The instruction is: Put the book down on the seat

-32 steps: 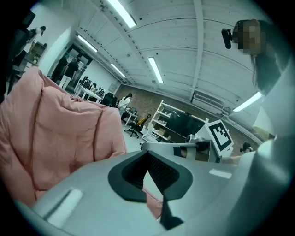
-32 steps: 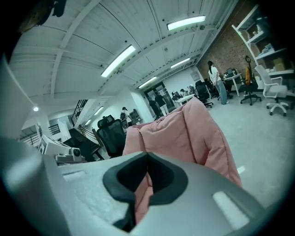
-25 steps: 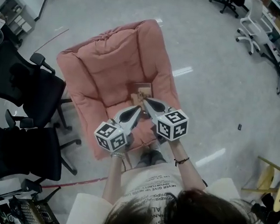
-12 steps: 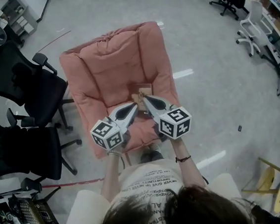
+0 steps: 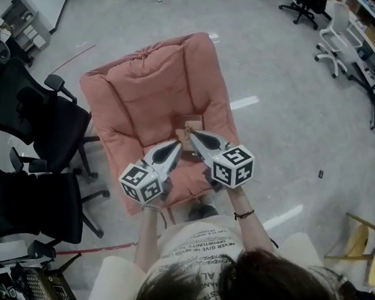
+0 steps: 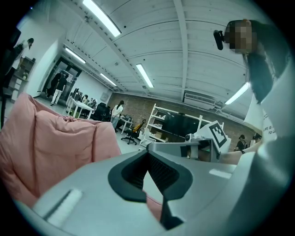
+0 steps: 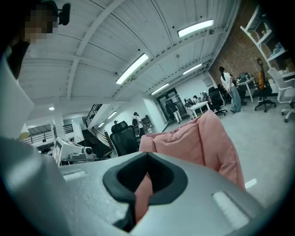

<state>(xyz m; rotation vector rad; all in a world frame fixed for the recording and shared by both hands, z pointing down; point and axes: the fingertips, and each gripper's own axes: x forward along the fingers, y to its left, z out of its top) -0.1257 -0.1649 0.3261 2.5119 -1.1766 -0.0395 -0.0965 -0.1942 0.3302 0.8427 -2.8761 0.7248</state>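
A small brown book [image 5: 192, 121] lies flat on the seat of the pink cushioned armchair [image 5: 147, 88], towards its right arm. My right gripper [image 5: 188, 132] hangs just in front of the book's near edge, jaws shut with nothing between them; whether the tip touches the book I cannot tell. My left gripper [image 5: 177, 143] is beside it, a little lower left over the seat's front, also shut and empty. In the left gripper view the shut jaws [image 6: 148, 154] face the pink cushion [image 6: 46, 143]. The right gripper view shows shut jaws [image 7: 146, 162] and the chair's back [image 7: 198, 138].
Two black office chairs [image 5: 38, 117] [image 5: 29, 202] stand close to the armchair's left side. White and black office chairs [image 5: 337, 28] stand at the far right. A yellow stool [image 5: 364, 241] is at the right edge. Grey floor surrounds the armchair.
Both grippers have drawn back slightly toward the person, the left one drifting a little left. The book stays flat on the seat.
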